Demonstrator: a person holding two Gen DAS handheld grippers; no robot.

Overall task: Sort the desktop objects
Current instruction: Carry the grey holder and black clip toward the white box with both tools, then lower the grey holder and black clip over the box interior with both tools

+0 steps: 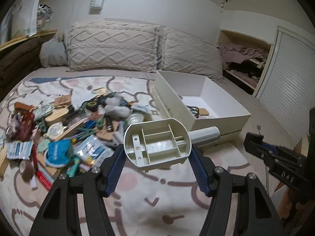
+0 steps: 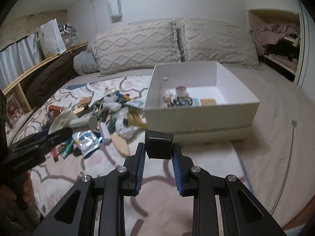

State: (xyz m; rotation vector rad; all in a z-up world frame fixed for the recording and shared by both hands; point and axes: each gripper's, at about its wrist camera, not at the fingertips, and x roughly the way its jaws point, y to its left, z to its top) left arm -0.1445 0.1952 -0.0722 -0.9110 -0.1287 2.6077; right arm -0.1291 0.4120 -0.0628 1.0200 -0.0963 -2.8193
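Note:
My left gripper (image 1: 157,151) is shut on a cream plastic holder (image 1: 157,143) with inner dividers and a round handle, held above the bed. The right wrist view shows this holder (image 2: 63,121) at the far left, in the left gripper (image 2: 49,135). My right gripper (image 2: 159,149) is shut on a small black block (image 2: 159,146), just in front of the white box (image 2: 200,114). It also shows at the right edge of the left wrist view as the right gripper (image 1: 254,139). A pile of mixed small objects (image 1: 69,129) lies on the patterned blanket, left of the white box (image 1: 177,106).
Several small items lie inside the box. A thin metal rod with a fork-like end (image 2: 293,123) lies on the sheet to its right. Two textured pillows (image 2: 137,43) line the wall. An open closet (image 2: 279,39) stands at the far right and a wooden shelf (image 2: 39,64) at the left.

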